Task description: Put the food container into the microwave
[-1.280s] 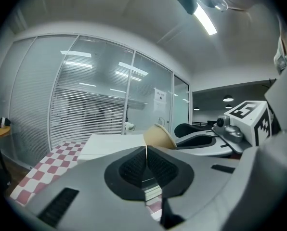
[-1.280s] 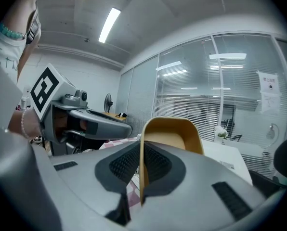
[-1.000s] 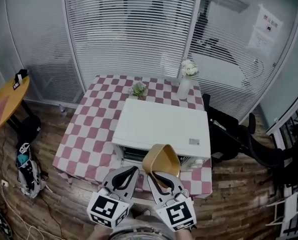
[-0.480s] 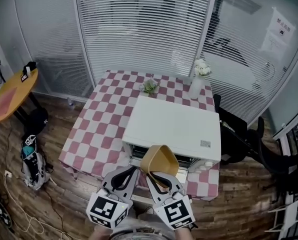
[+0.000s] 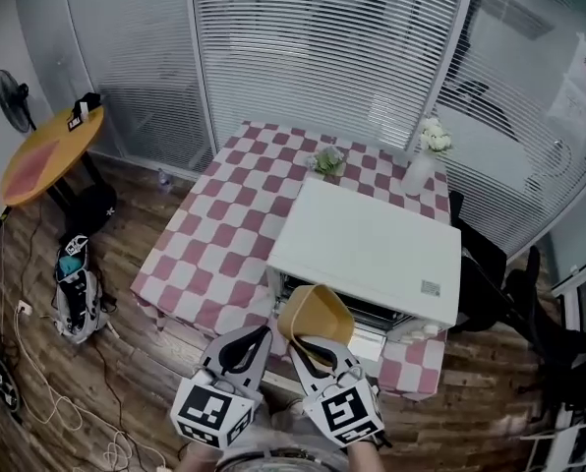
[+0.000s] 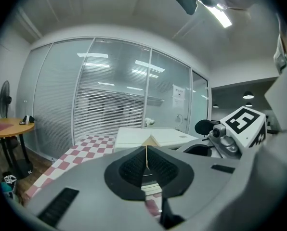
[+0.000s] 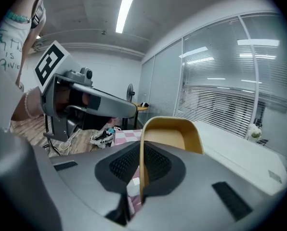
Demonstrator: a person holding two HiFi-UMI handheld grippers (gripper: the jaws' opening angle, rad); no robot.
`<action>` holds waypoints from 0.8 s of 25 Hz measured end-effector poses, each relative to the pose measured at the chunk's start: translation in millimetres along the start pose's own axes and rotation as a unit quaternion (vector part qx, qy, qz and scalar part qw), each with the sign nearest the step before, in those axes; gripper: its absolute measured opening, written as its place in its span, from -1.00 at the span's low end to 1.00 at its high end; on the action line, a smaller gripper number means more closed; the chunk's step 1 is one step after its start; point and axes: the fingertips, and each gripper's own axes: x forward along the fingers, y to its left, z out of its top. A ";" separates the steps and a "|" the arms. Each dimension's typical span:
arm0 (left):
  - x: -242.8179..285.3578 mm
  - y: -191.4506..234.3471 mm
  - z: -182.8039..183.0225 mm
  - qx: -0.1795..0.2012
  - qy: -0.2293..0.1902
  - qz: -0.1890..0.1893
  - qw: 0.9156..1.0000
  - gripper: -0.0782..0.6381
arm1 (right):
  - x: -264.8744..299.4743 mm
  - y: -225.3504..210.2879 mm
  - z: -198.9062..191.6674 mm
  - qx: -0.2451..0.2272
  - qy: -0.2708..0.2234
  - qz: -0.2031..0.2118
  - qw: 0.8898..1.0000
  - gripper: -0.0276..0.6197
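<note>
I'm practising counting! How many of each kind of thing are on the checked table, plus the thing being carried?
microwave: 1
vase of flowers: 1
small plant: 1
yellow container, carried: 1
Total: 4

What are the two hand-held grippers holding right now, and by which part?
Both hold the yellow container: the right hand-held gripper pinches its near wall, the left hand-held gripper seemingly a corner.

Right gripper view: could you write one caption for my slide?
Right hand-held gripper clamps the yellow container by its wall, white microwave ahead.
</note>
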 end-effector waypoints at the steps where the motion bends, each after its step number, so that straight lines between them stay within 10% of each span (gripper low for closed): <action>1: -1.4 1.7 -1.4 -0.003 0.000 0.004 1.000 -0.73 | 1.9 1.7 -4.1 -0.006 0.009 0.004 1.000 -0.88; 20: 29.3 14.2 -16.1 -0.026 0.015 -0.009 1.000 -0.73 | 34.6 -0.8 -81.1 -0.058 0.114 0.037 0.991 -0.88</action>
